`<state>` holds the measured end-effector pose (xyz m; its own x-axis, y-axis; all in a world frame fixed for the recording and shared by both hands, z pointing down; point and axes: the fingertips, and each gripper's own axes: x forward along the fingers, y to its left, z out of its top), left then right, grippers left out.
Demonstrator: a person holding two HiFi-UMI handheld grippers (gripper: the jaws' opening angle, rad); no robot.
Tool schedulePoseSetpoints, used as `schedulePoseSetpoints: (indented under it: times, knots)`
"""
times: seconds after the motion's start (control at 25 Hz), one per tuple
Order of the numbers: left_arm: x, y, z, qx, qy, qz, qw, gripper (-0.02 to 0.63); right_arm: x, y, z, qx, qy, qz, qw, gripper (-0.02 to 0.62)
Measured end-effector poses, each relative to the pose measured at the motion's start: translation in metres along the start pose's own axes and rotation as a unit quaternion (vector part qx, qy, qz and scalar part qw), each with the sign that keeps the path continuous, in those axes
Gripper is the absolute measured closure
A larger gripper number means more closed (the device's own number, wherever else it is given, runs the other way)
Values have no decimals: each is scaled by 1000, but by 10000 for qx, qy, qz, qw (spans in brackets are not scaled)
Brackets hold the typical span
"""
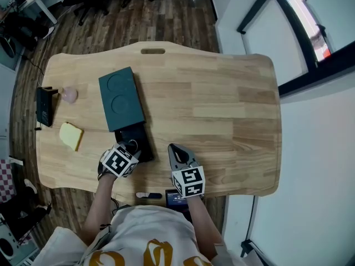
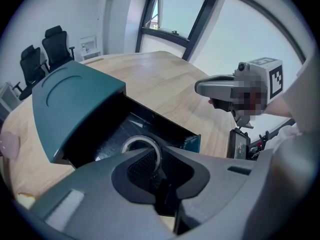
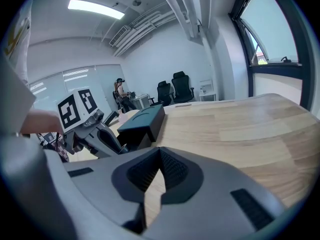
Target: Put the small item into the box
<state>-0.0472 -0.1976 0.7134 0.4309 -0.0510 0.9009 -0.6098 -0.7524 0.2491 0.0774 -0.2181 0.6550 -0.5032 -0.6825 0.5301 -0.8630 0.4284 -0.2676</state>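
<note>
Pinching the ring (image 2: 142, 138), left tool (image 2: 159, 170) hovers over the open box (image 2: 75, 99); right tool (image 3: 160, 171) clenched, empty.

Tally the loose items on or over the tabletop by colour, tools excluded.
Dark teal: 1, the box, open
Black: 1, the device at the table's left edge
Pink: 1, the small translucent piece
Yellow: 1, the block
Silver: 1, the ring, held by the left tool over the open box
Total: 5
</note>
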Motion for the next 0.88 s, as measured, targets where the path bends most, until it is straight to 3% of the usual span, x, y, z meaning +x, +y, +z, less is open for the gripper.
schedulePoseSetpoints:
  times: [0.16, 0.6, 0.8, 0.88]
  knots:
    - [3, 1, -3, -159, 27, -87, 9998, 568, 1, -4, -1, 18, 10, -48, 10000, 591]
    - [8, -3, 0, -50, 129, -51, 9999, 567, -2, -7, -5, 59, 57, -113, 9999, 591]
    - [4, -1, 7, -156, -211, -102, 9996, 561, -7, -7, -2, 10, 9, -161, 9999, 591]
    - [-1, -2, 11, -286, -469, -155, 9984, 518, -10, -7, 0, -6, -27, -188, 9998, 591]
